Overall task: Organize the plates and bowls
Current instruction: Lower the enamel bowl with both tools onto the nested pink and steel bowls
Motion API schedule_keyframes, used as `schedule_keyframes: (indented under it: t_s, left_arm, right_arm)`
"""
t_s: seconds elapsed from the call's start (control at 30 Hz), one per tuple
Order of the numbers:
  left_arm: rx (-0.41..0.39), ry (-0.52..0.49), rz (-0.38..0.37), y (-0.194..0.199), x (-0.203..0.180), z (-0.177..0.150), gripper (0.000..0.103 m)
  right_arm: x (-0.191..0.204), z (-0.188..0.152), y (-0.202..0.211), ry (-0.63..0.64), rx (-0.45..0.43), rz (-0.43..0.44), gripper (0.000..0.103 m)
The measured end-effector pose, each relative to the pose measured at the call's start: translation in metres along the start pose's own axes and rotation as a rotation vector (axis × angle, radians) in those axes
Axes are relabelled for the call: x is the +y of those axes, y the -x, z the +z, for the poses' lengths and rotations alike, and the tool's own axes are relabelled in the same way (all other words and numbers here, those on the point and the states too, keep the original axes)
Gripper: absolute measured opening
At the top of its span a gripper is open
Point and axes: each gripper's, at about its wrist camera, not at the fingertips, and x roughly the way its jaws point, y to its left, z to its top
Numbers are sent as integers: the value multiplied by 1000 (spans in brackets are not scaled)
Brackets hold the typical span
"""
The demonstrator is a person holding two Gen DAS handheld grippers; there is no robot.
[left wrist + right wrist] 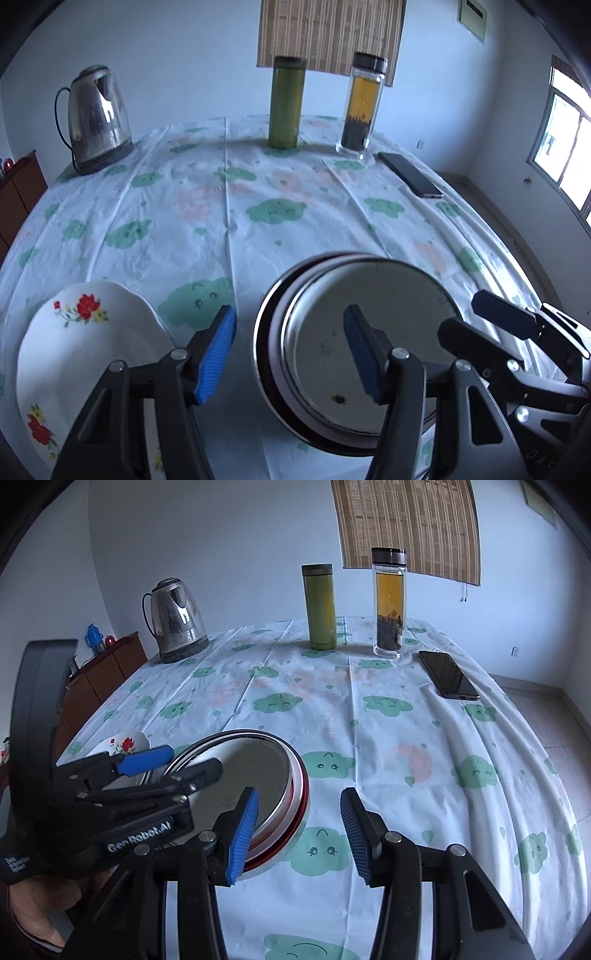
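Note:
A stack of round metal plates (pixel 362 332) with a red-rimmed one at the bottom lies near the table's front edge; it also shows in the right wrist view (pixel 258 771). A white bowl with red flowers (pixel 85 350) lies left of the stack, small in the right wrist view (pixel 123 744). My left gripper (pixel 290 354) is open, its right pad (pixel 360 350) over the top plate, its left pad (pixel 218 354) over the cloth between bowl and stack. My right gripper (pixel 299 836) is open just right of the stack, its left pad (pixel 243 834) by the stack's rim.
A steel kettle (pixel 98 118) stands far left. A green flask (pixel 286 101) and a glass tea bottle (pixel 360 101) stand at the back. A black phone (pixel 410 175) lies far right. A patterned cloth (pixel 258 221) covers the table. A wooden cabinet (pixel 107 672) stands left.

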Motion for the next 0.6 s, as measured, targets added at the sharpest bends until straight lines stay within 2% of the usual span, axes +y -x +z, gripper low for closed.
schedule_keyframes:
  t_s: [0.27, 0.53, 0.6]
  left_arm:
    - [38, 22, -29, -6, 2, -2, 61]
    - [43, 18, -22, -9, 2, -3, 61]
    - [52, 22, -30, -10, 2, -4, 58]
  right_arm:
    - [0, -4, -12, -37, 26, 39, 49]
    - [-4, -6, -19, -60, 53, 70, 49]
    - [-5, -6, -20, -66, 61, 81, 49]
